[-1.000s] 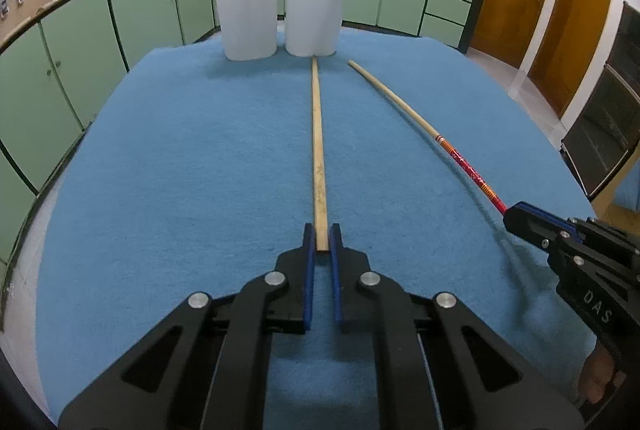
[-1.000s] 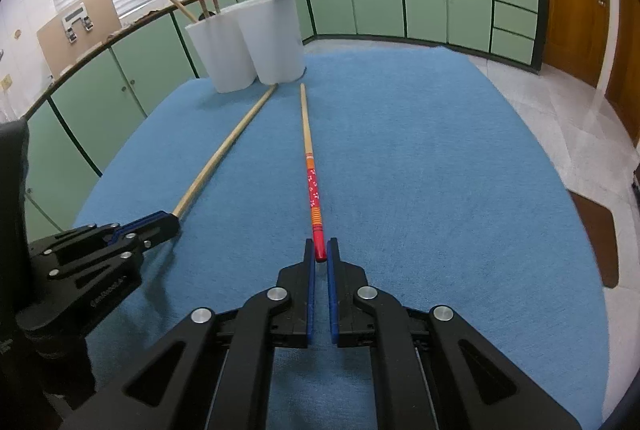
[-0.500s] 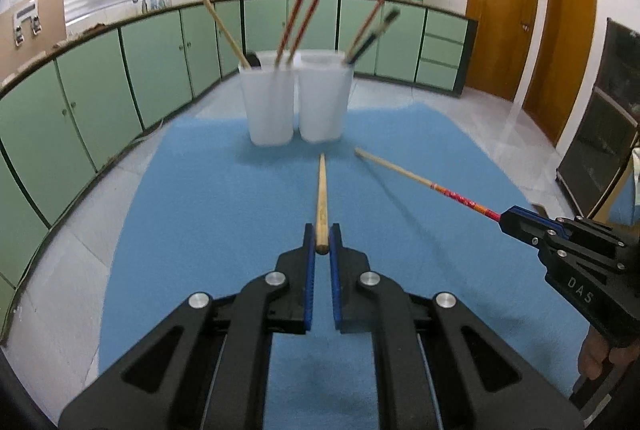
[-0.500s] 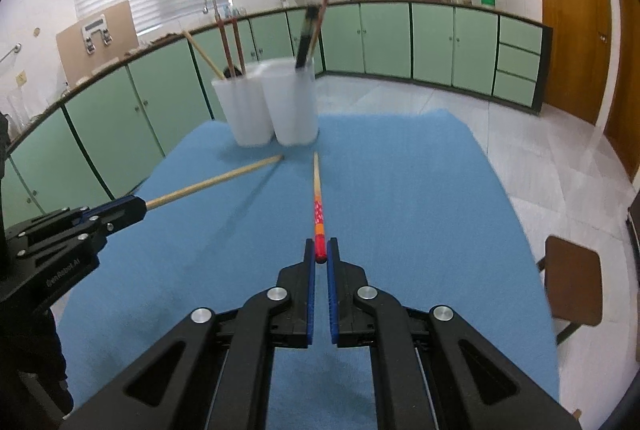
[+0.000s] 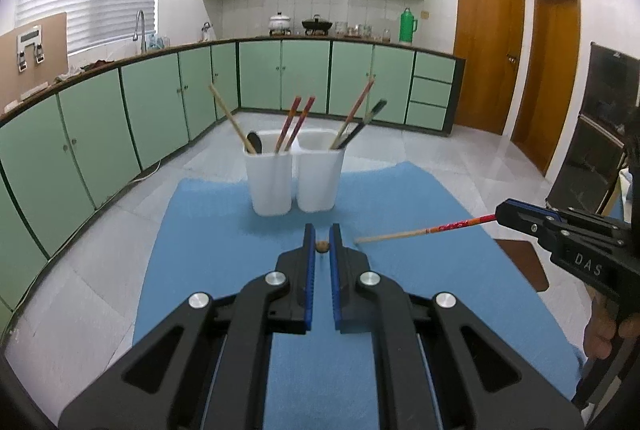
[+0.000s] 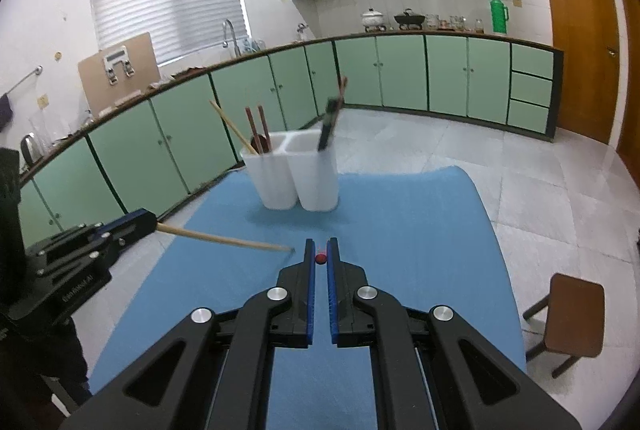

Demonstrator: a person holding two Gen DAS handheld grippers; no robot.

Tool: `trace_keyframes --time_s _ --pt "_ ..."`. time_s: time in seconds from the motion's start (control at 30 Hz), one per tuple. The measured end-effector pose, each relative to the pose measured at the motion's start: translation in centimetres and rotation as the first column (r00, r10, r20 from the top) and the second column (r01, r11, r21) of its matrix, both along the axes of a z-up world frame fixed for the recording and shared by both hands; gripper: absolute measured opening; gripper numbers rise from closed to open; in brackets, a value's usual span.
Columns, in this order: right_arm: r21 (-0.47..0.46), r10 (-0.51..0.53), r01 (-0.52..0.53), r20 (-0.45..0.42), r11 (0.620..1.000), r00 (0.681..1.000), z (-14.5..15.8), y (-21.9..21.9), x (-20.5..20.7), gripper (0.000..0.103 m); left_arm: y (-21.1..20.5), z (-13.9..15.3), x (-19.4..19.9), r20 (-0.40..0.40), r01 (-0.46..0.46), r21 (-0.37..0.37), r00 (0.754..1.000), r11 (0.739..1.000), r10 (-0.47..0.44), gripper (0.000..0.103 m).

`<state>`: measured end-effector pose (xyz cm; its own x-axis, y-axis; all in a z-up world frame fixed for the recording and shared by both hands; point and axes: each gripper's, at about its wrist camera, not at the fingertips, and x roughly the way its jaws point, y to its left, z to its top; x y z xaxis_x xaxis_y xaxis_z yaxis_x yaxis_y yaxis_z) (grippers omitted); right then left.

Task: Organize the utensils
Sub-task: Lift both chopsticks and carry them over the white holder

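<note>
- While each is pinched at its very end, the plain wooden chopstick (image 6: 224,239) in the left gripper (image 5: 322,246) and the red-patterned wooden chopstick (image 5: 424,231) in the right gripper (image 6: 320,257) hang in the air above the blue cloth-covered table (image 6: 420,230).
- Both look light, stiff and thin; an end grip probably lets the tip swing or twist.
- Far off, the white plastic twin-compartment holder (image 5: 294,178) already bristles with utensils, which may block entry.

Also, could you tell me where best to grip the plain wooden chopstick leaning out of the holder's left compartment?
Pinch the wooden chopstick on its upper shaft, above the holder rim, coming from the upper left: it leans that way, away from the red chopsticks and dark spoon, probably leaving clear room.
</note>
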<state>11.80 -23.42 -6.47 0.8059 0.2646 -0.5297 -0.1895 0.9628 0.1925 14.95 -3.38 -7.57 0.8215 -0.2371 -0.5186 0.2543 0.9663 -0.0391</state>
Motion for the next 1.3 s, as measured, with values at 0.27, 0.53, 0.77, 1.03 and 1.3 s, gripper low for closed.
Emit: trace_keyframes --time_s 0.27,0.53,0.77,1.03,1.3 --pt "-0.012 0.081 -0.081 0.014 0.997 0.997 3.5 0.3 0.8 0.006 0.3 2.2 -0.1 0.037 0.029 0.001 0.999 1.0 -0.029 0.006" --pt "-0.082 0.165 -0.16 0.05 0.984 0.985 6.5 1.5 1.6 0.005 1.0 3.8 -0.5 0.071 0.052 0.009 0.996 0.999 -0.053 0.006" --pt "-0.105 0.214 -0.204 0.086 0.973 0.973 8.8 2.5 2.3 0.005 1.9 5.3 -0.4 0.111 0.063 0.006 0.992 0.998 -0.064 0.006" --pt "-0.104 0.222 -0.207 0.158 0.973 0.962 12.4 2.9 4.9 0.005 2.8 8.9 2.0 0.206 0.039 -0.001 0.978 0.999 -0.038 0.006" --pt "-0.09 0.209 -0.194 0.215 0.977 0.954 16.2 3.1 9.4 0.005 3.1 13.3 6.8 0.299 0.007 -0.003 0.954 1.0 -0.006 0.006"
